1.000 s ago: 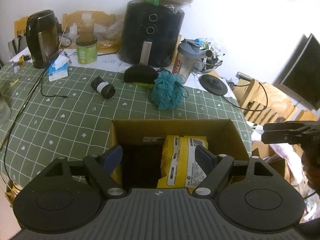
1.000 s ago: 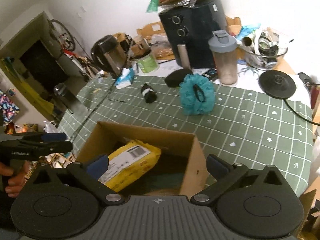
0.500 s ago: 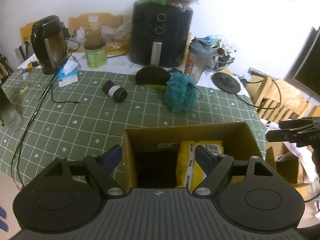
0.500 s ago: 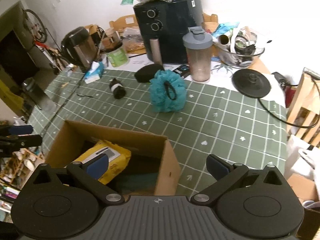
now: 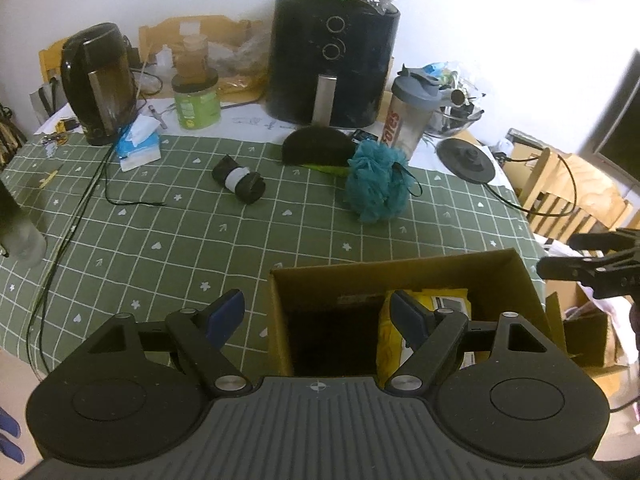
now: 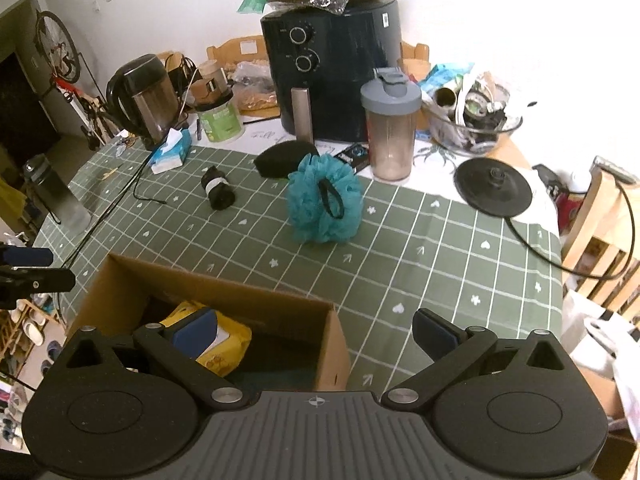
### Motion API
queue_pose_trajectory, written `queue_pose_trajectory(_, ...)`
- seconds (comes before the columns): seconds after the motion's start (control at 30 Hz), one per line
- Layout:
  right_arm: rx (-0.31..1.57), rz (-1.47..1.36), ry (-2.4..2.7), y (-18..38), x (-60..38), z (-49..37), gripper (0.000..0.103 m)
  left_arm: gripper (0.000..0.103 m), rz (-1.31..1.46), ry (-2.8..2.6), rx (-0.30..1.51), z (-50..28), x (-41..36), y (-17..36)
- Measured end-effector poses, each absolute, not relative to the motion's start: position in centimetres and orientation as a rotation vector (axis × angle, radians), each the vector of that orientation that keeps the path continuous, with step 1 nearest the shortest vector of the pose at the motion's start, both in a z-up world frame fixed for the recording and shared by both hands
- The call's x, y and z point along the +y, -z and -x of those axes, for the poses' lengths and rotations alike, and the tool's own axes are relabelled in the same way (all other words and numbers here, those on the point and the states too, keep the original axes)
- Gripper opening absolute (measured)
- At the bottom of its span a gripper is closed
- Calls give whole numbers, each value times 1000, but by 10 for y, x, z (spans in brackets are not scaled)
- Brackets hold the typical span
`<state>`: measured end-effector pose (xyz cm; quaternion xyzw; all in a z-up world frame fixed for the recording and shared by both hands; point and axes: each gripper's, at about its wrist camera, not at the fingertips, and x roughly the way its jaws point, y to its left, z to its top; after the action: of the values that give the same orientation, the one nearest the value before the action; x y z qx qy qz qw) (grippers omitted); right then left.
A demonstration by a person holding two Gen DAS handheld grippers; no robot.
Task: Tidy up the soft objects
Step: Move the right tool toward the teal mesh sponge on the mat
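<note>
An open cardboard box (image 5: 400, 270) (image 6: 224, 284) stands at the near edge of the green checked table, with a yellow soft pack (image 5: 428, 300) (image 6: 224, 340) inside. Farther back on the cloth lie a teal bath pouf (image 5: 376, 186) (image 6: 325, 200), a black rolled bundle with a white band (image 5: 239, 179) (image 6: 218, 190) and a black pouch (image 5: 316, 147) (image 6: 282, 157). My left gripper (image 5: 318, 314) hovers open over the box's left wall, empty. My right gripper (image 6: 316, 334) hovers open over the box's right corner, empty.
At the table's back stand a black air fryer (image 5: 332, 68) (image 6: 332, 64), a kettle (image 5: 100, 84), a green tub (image 5: 196, 102), a shaker bottle (image 6: 390, 128), a tissue pack (image 5: 138, 150) and a kettle base (image 6: 494, 186). A cable (image 5: 80, 216) trails off the left. Wooden chairs (image 5: 568, 188) stand right.
Both views have swung left and back: the box has slid toward the lower right in the left wrist view and lower left in the right wrist view. Both grippers stay open.
</note>
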<state>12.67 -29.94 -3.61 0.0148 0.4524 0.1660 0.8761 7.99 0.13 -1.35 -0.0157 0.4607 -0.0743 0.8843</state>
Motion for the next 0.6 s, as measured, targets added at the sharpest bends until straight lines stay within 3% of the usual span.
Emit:
queue_pose_trajectory(0.4, 1055, -45, -311, 52, -299, -166, 103, 80, 64, 211, 981, -99, 5, 23)
queue_pose_trajectory(0.6, 1081, -32, -290, 34, -303, -175, 103, 80, 65, 207, 969, -106, 11, 9)
